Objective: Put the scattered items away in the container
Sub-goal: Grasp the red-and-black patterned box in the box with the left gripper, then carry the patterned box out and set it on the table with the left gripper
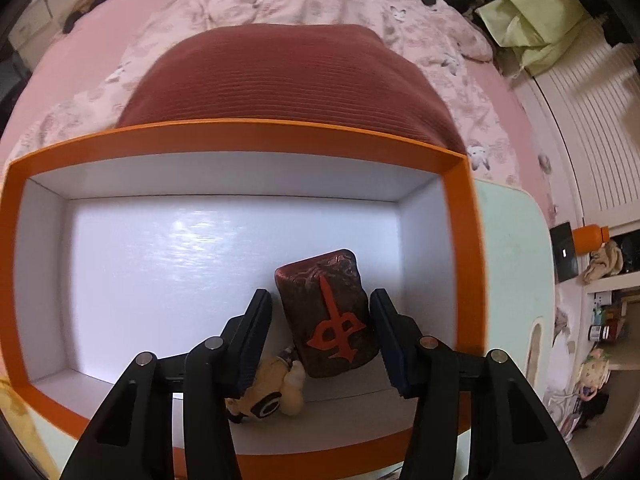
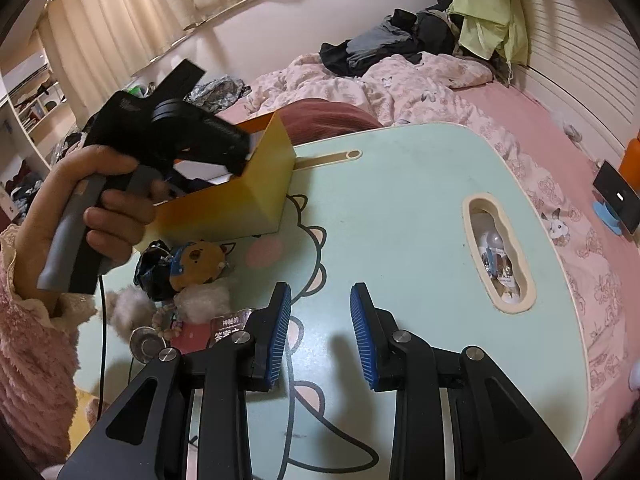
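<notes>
Your mint tabletop (image 2: 400, 200) lies bare toward 12 o'clock. The orange box (image 1: 464, 240) sits at its 10 o'clock edge, floor mostly open. Your left gripper (image 1: 320, 340) hangs spread around the dark red block (image 1: 326, 312), without touching it. Your right gripper (image 2: 320, 336) hovers spread, holding nothing; plush toys (image 2: 192, 264) cluster at 9 o'clock.

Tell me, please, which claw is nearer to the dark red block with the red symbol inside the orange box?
Left. The left claw is open astride the dark red block inside the orange box. The right claw hovers open over the mint table, outside the box.
</notes>
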Demonstrator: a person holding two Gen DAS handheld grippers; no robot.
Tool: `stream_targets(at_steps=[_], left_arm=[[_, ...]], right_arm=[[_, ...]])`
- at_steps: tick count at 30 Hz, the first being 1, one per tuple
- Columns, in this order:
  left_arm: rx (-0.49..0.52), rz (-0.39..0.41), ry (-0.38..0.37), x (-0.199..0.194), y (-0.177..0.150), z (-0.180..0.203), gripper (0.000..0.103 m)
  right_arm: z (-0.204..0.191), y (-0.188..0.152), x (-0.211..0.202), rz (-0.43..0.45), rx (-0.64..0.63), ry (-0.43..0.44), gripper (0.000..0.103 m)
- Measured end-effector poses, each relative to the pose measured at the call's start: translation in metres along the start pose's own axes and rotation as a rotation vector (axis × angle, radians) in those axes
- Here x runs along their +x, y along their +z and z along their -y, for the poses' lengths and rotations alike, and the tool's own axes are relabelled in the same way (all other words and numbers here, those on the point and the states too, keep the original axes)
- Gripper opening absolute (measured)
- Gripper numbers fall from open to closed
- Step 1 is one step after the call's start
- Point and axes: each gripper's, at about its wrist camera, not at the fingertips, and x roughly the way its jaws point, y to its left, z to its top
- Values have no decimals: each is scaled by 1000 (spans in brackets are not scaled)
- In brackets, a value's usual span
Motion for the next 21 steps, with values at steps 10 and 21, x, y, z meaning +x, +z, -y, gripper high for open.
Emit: stream_targets(at_steps=[10, 21], left_arm=[[35, 20, 50, -18, -2, -5, 52], [211, 102, 94, -7, -18, 5, 37]], right_arm=[[-4, -2, 4, -14, -3, 13, 32], [-3, -3, 2, -6, -2, 6, 32]])
